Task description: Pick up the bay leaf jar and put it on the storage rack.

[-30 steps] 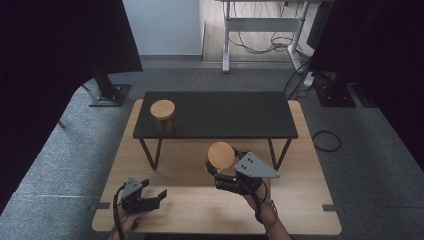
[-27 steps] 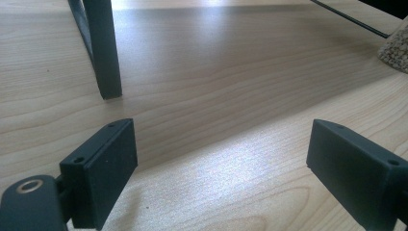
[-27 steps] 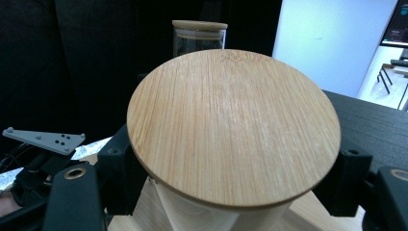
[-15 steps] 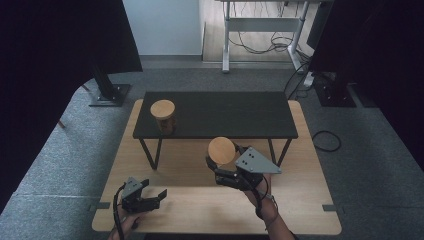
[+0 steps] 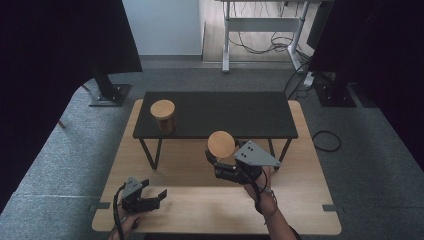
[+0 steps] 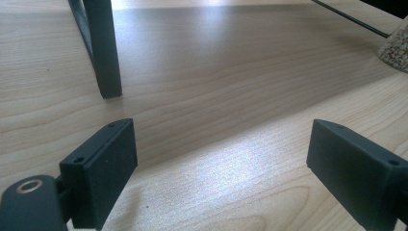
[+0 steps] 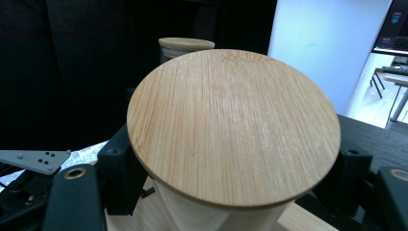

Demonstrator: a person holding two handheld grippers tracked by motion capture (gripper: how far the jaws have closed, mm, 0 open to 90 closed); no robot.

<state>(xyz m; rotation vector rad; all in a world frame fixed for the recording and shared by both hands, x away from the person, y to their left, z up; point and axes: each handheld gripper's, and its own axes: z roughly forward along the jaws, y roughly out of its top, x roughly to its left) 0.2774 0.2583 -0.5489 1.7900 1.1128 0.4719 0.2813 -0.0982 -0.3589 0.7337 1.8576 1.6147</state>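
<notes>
Bamboo-lidded jar [image 5: 221,146] is rigid, probably breakable; my right tongs [image 5: 220,162] clamp its body below the lid; left tongs [image 5: 150,200] released.

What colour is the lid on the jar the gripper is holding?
Light tan bamboo with fine straight grain; the lid shows best in the right gripper view.

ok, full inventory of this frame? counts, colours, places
Round jar with bamboo lid: 1, tan, held in right gripper above the wooden table.
Second bamboo-lidded jar: 1, tan, left end of black shelf.
Low black shelf on thin legs: 1, standing on the table's far half.
Light wooden table: 1, on grey carpet.
Left gripper: 1, black, open, near left table edge.
Right gripper: 1, black, shut on the jar.
</notes>
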